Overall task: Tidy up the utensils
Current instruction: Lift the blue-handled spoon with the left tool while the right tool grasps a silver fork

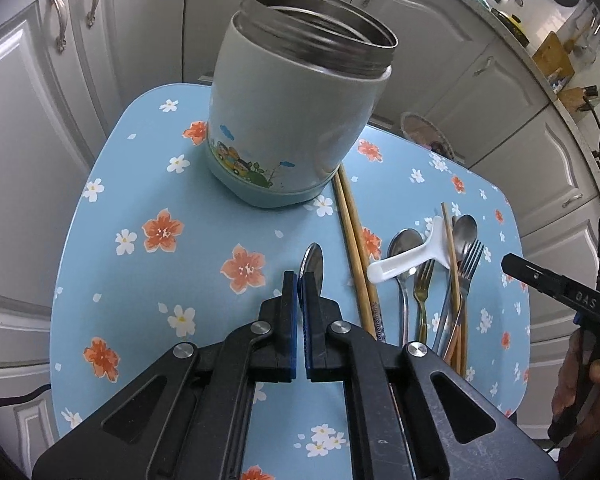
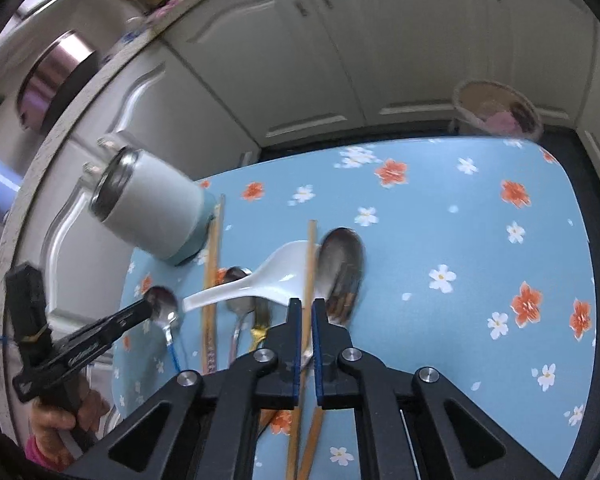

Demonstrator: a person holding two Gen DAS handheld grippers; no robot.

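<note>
Left gripper (image 1: 301, 286) clamping spoon (image 1: 314, 262), jar (image 1: 296, 120) beyond

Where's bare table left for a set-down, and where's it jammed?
Free: the table between its left edge and the jar, and the stretch right of the big spoon out to the far edge. Crowded: the cutlery pile beside the chopsticks.

We are seeing the jar (image 1: 296, 120) standing at the table's (image 1: 140, 184) far side — chopsticks (image 1: 354, 236) lying just right of it, and right of those a heap of spoons and forks (image 1: 444, 280), a ladle (image 1: 404, 260) lying across them.
</note>
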